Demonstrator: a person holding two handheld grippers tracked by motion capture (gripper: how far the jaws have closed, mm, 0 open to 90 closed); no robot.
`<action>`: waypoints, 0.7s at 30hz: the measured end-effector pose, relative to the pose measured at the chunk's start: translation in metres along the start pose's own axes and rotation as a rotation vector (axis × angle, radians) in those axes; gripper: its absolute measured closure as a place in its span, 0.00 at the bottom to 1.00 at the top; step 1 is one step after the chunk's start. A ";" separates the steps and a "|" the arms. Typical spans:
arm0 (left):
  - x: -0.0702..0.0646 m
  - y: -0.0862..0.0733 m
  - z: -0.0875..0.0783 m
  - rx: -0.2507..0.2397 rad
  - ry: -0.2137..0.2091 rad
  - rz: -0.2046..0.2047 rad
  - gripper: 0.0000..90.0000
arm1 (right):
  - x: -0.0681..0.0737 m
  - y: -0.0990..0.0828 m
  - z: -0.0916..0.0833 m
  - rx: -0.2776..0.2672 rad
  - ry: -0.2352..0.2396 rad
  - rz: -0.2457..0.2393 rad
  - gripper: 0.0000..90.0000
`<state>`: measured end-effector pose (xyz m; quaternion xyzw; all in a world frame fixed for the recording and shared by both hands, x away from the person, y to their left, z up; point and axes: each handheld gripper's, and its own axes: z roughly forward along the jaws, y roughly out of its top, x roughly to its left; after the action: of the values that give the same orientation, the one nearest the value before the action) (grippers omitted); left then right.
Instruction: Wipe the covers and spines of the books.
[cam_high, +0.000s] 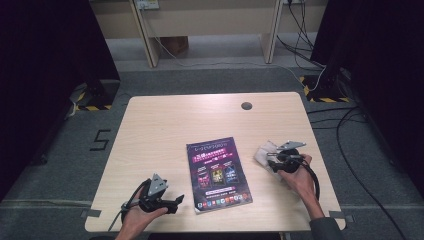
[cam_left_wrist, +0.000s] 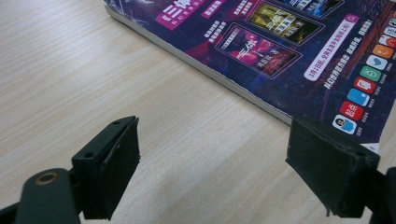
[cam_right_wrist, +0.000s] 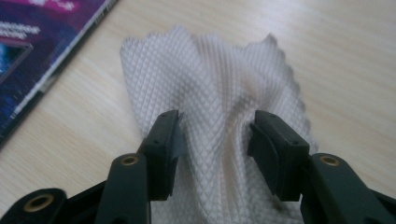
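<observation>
- Right gripper (cam_right_wrist: 215, 135): jaws apart, straddling a raised fold of the white cloth (cam_right_wrist: 210, 79), pads not pressing.
- Cloth lies at 3 o'clock of the magazine (cam_high: 217, 172).
- Left gripper (cam_left_wrist: 212, 172): jaws wide apart over bare table (cam_high: 160, 125), empty.

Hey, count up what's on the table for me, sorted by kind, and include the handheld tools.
Magazines: 1, the purple magazine lying flat mid-table.
Cloths: 1, the white cloth crumpled between the right tool's jaws.
Handheld tools: 2, the right tool and the left tool, whose jaws stand open beside the magazine.
Total: 4
</observation>
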<state>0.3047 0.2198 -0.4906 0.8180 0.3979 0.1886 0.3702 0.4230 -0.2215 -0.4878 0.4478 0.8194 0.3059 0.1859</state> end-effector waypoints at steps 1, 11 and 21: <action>0.000 0.000 0.000 -0.001 0.000 0.000 0.18 | 0.000 0.002 -0.003 -0.022 0.011 -0.003 0.57; -0.002 0.001 0.003 -0.001 -0.011 0.002 0.19 | 0.034 0.019 -0.013 -0.128 0.150 -0.020 0.47; -0.010 0.009 0.017 0.000 -0.066 -0.015 0.28 | 0.064 0.024 0.007 -0.095 0.258 0.010 0.43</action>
<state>0.3140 0.2003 -0.4951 0.8207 0.3918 0.1584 0.3845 0.4077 -0.1548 -0.4790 0.3996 0.8187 0.4004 0.0984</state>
